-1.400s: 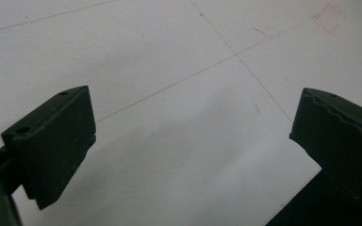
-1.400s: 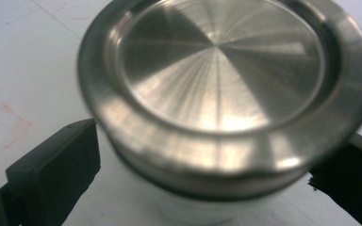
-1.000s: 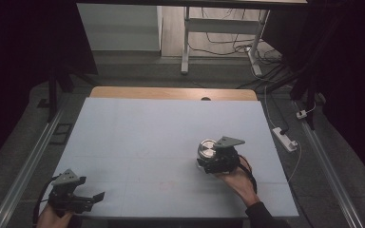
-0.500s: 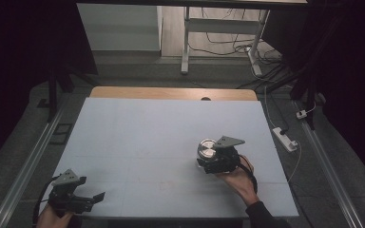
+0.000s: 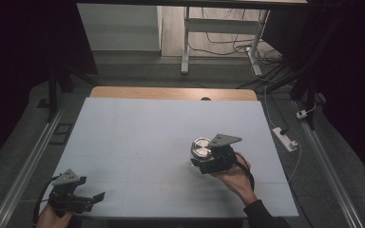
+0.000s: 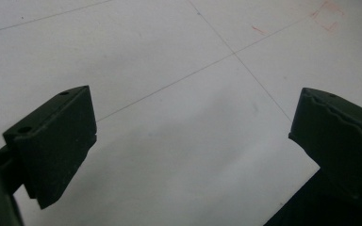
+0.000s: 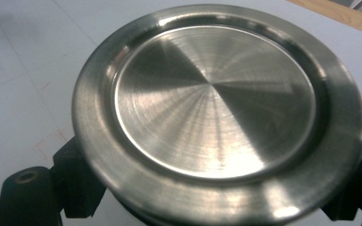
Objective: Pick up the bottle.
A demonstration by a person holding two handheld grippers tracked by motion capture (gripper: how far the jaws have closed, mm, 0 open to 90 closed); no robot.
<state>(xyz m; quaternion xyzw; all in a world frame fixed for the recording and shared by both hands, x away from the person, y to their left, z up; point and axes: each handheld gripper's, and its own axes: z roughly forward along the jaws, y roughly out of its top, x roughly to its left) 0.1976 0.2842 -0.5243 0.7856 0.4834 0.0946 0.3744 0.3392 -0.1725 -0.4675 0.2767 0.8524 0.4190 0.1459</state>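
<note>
One round brushed-steel lid point(image 7: 217, 113) | right claw point(image 5: 208, 164) pinching it | left claw point(image 5: 83, 202) spread

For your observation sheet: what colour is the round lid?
Shiny silver brushed steel lid, clearest in the right gripper view.

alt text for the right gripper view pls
A round brushed-steel lid with a wide flat rim seen from close above, with the right gripper closed on something beneath its rim; one black jaw shows at each lower corner. Behind it lies the pale table.
</note>
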